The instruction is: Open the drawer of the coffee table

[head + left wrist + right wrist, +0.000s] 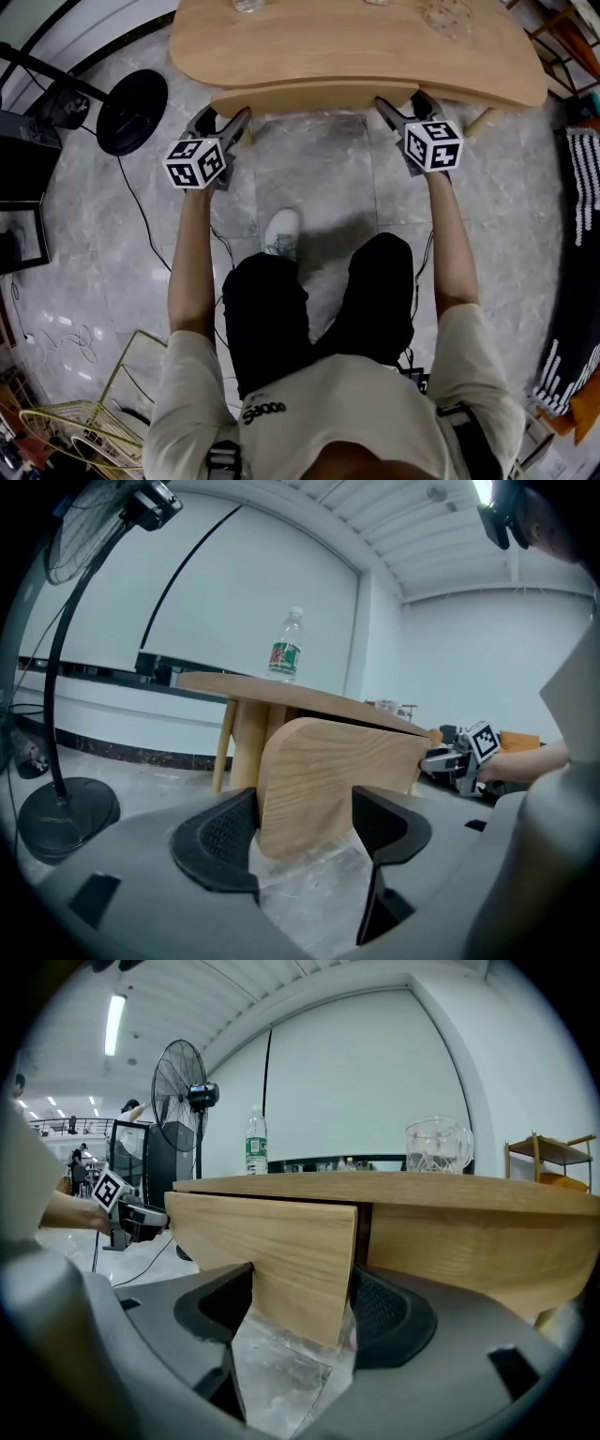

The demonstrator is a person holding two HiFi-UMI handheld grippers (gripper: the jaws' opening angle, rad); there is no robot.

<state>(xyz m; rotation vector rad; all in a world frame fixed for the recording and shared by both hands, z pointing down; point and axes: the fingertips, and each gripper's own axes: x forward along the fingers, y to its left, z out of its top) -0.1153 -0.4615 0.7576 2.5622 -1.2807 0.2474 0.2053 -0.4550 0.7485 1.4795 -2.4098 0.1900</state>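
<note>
Both tongs wide open. My left gripper [305, 829] straddles the left end of the drawer [314, 97], my right gripper [300, 1309] the right end. It sticks out from the near edge of the coffee table [356, 47].

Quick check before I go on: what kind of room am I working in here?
Probably a big studio or hall, not a home: a high ribbed ceiling with a strip light, a tall pedestal fan, and loose cables over a polished stone floor round the coffee table.
</note>
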